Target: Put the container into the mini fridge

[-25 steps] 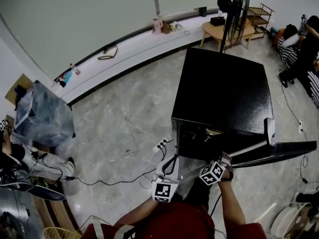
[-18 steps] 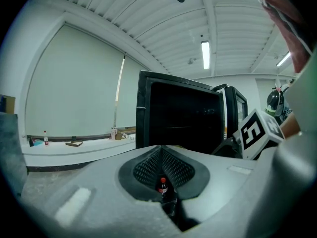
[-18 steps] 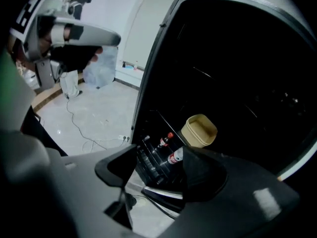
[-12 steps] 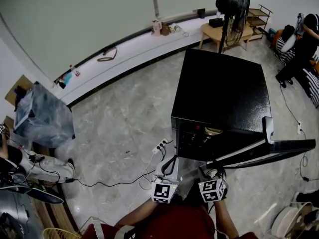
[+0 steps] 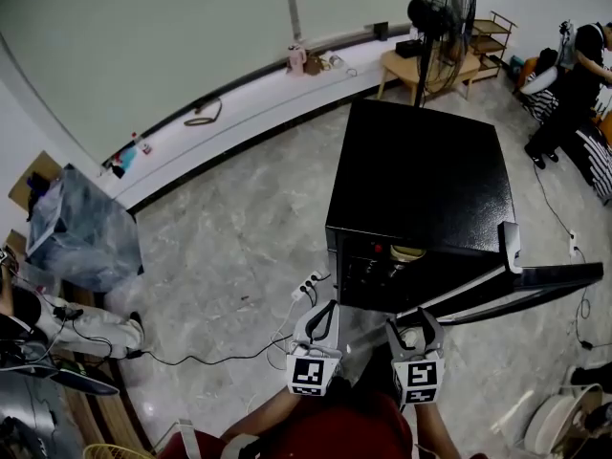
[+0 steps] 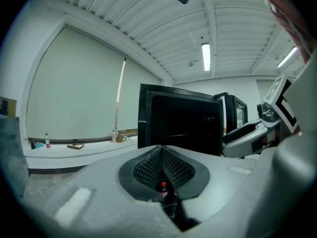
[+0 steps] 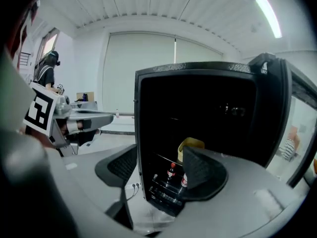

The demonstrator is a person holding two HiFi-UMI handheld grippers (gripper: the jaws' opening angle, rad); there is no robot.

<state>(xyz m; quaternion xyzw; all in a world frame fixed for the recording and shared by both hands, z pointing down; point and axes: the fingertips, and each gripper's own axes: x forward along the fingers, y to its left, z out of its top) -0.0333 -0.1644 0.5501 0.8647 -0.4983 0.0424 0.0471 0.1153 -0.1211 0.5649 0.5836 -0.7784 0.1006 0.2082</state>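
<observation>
Pulled right gripper [image 5: 414, 325] back from mini fridge [image 5: 421, 189] opening since 1 s ago; holding it now low, close to body, just beside left gripper [image 5: 323, 316]. Kept left gripper in about same spot.

Right gripper view: jaws spread wide, nothing btwn them, aimed at dark fridge interior. Left gripper view: jaws pressed together, tips meeting, gripping nothing.

Container [image 7: 190, 144], pale yellow and round, resting on upper shelf inside fridge near front edge, apart from both grippers. Same container [image 5: 408, 252] visible from head view just under fridge top. Below it, two bottles [image 7: 171, 171] w/ red caps, upright on lower rack.

Fridge door [image 5: 545, 280] swung wide open toward right side. Fridge standing on grey marble-look floor [image 5: 229, 228]; white power strip [image 5: 308, 283] w/ cable on floor near front left corner. Behind fridge: pedestal fan [image 5: 442, 12] and small wooden table [image 5: 421, 63]. At far right, a person [image 5: 574, 75] in dark clothes, well apart from fridge.
</observation>
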